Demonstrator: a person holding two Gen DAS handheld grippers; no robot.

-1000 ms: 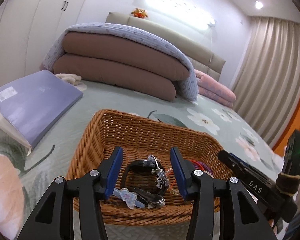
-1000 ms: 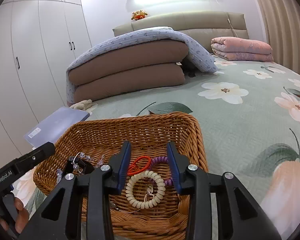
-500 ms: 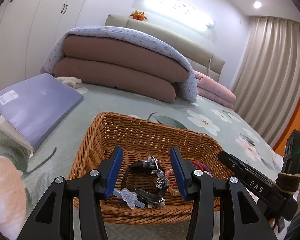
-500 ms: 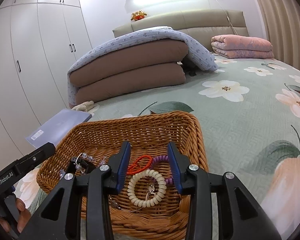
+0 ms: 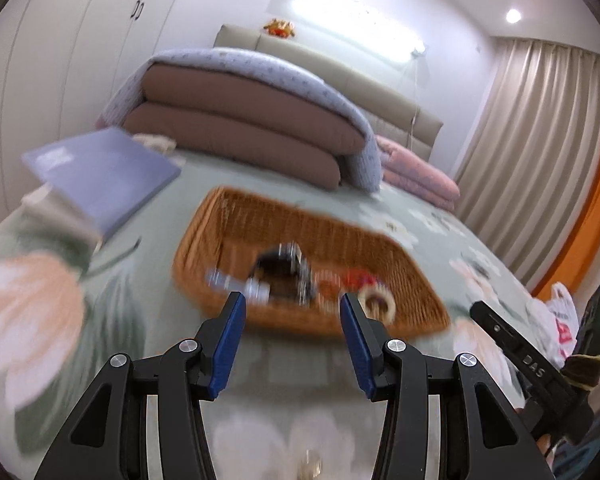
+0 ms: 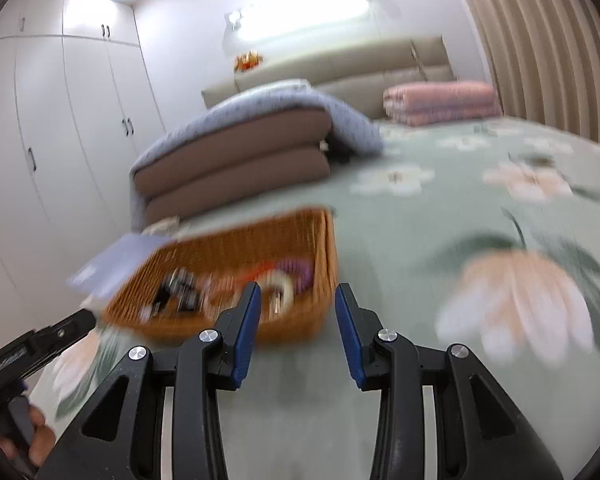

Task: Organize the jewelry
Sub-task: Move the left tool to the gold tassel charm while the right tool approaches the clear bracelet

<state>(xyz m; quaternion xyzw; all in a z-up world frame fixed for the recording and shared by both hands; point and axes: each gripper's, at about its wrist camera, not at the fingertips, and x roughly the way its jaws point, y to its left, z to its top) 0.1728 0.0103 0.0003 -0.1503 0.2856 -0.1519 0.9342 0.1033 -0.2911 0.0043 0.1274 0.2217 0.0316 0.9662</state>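
jewelry (image 5: 300,280) in one wicker basket (image 5: 412,280); two empty grippers

Both the left gripper (image 5: 291,312) and the right gripper (image 6: 296,302) hang short of the basket (image 5: 420,312), jaws apart and empty.

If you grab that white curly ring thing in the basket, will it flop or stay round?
The cream coil ring looks like a springy spiral band, so it would probably stretch and squash, then spring back round. It seems small and light, so it should lift easily. Lying flat in the wicker basket, it is unlikely to roll. The picture is blurry, so this is a guess.
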